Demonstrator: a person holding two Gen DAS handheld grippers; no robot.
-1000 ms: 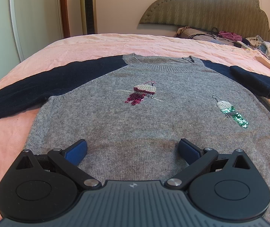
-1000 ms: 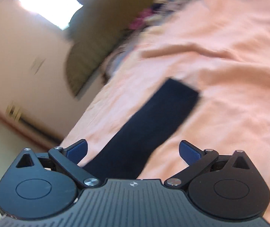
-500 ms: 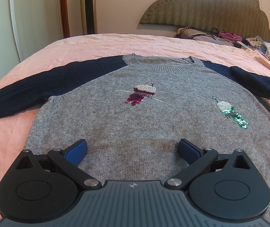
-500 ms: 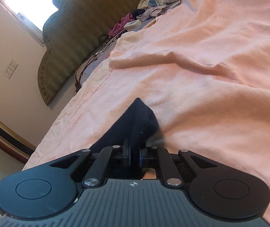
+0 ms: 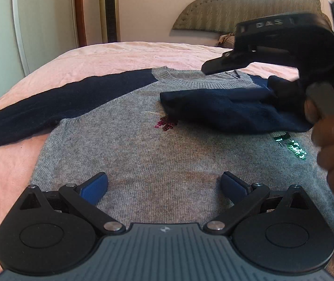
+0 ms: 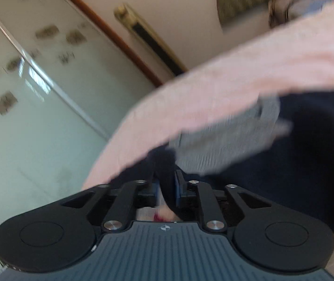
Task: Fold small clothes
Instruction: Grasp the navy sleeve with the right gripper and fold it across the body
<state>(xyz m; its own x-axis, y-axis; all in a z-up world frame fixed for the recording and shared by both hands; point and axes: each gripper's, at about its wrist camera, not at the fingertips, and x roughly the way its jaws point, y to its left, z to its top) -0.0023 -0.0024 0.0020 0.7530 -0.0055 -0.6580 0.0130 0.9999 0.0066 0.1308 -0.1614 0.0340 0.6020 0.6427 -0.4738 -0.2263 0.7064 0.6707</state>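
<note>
Pink bedding covered the bed point(image 5: 124, 53), where the grey knit sweater point(image 5: 167, 154) lay flat, soft and limp, likely light, best pinched at cuff or hem. Its navy right sleeve point(image 5: 232, 107) was folded across the chest, clamped in the right gripper point(image 6: 167, 182), whose jaws had just been easing apart. The left gripper point(image 5: 164, 183) hovered over the hem, jaws wide, empty.

The left gripper point(image 5: 164, 182) sits low with its jaws spread wide. The right gripper point(image 6: 167, 182), in a hand point(image 5: 333, 145), has jaws just eased apart, dark cloth between them.
</note>
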